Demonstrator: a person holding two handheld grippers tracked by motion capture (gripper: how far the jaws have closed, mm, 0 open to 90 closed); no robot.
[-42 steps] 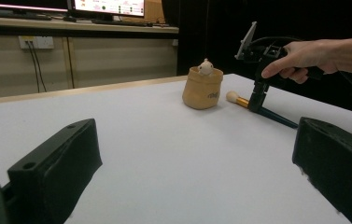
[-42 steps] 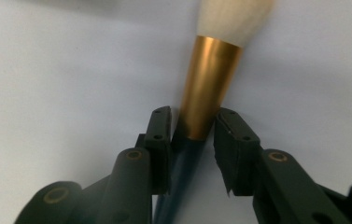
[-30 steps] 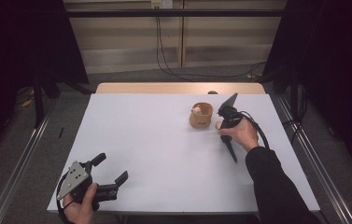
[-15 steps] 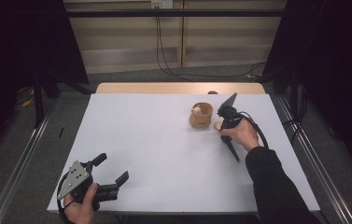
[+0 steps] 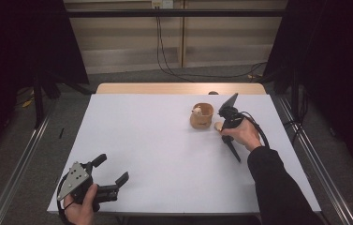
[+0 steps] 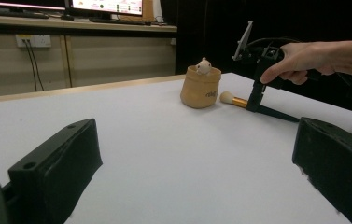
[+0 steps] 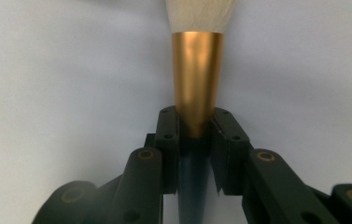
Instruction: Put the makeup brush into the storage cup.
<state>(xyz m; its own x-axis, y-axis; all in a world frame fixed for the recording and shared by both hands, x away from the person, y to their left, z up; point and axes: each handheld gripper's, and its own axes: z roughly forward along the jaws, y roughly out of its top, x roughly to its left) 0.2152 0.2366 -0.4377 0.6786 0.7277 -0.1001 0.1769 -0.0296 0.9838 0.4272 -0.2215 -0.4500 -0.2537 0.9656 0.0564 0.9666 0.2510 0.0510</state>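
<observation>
A makeup brush point(image 5: 219, 126) with white bristles, a gold ferrule and a black handle lies on the white table point(image 5: 165, 140). My right gripper point(image 5: 224, 132) points down at it, shut on the brush point(image 7: 197, 70) just behind the ferrule; the right gripper view shows both pads point(image 7: 167, 140) pressed against it. Just left of the bristles stands a tan pouch point(image 5: 202, 117) with a small white figure point(image 5: 197, 111) poking out of it. My left gripper point(image 5: 111, 169) rests near the front left corner, open and holding nothing. In its view the pouch point(image 6: 200, 86) and the brush point(image 6: 233, 99) lie far ahead.
A strip of bare wood point(image 5: 179, 88) runs along the table's far edge. Metal rails point(image 5: 19, 159) flank the table on both sides. Cables point(image 5: 165, 51) hang down the back wall.
</observation>
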